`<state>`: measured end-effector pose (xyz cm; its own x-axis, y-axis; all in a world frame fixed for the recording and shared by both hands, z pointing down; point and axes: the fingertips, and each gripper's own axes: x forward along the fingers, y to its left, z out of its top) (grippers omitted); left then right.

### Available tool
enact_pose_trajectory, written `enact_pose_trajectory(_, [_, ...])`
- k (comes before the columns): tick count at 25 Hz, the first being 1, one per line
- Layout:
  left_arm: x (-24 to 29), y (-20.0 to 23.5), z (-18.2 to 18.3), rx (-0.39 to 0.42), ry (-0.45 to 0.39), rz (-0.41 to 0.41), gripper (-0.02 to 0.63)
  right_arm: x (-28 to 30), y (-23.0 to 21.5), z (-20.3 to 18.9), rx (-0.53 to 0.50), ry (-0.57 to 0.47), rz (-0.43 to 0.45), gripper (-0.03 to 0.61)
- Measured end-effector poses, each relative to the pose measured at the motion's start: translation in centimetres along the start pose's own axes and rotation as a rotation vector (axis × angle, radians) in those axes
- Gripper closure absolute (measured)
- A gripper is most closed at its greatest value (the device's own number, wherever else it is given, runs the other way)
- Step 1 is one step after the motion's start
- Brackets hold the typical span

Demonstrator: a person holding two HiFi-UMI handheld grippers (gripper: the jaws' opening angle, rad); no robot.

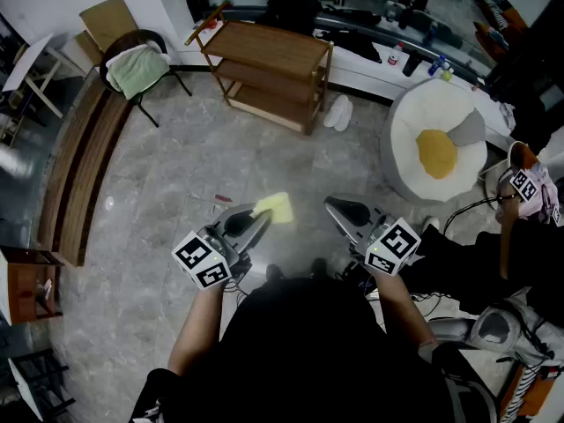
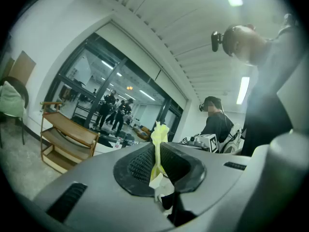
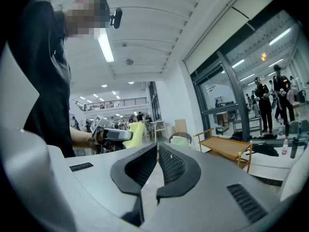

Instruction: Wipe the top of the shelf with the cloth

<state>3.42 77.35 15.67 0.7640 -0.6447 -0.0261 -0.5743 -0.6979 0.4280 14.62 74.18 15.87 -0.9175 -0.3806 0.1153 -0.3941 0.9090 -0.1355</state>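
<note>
Grey stone floor (image 1: 176,174) fills the head view, which alone shows the one wooden shelf (image 1: 269,69) from above, well apart from both grippers, and one chair (image 1: 141,69) near it. The left gripper (image 1: 261,215) is clamped on the one yellow cloth (image 1: 276,207), held in the air, while the right gripper (image 1: 333,204) has its jaws together on nothing. Only the left gripper view shows the cloth edge-on between the pads (image 2: 137,166).

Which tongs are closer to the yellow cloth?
Left. The left tongs are pinching the yellow cloth between them. The right tongs are off to the cloth's right, shut with nothing in them, and not touching it.
</note>
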Motion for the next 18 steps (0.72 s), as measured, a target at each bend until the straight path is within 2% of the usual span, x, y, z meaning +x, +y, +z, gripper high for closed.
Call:
enact_pose_trajectory(3, [-0.8, 0.2, -0.1, -0.025, -0.024, 0.03, 0.58, -0.4, -0.1, 0.1, -0.051, 0.02, 0.002, 0.552])
enact_pose_trajectory(6, [-0.1, 0.2, 0.9, -0.006, -0.037, 0.028, 0.58, -0.6, -1.7, 1.4, -0.086, 0.002, -0.004, 0.552])
enact_pose_trajectory(12, [2.6, -0.9, -1.3, 0.014, 0.03, 0.07, 0.58, -3.5, -3.3, 1.2, -0.111, -0.002, -0.009, 0.551])
enact_pose_trajectory(18, [5.1, -1.8, -1.5, 0.024, 0.036, 0.103, 0.58, -6.6, -6.2, 1.5, -0.197, 0.035, -0.021, 0.551])
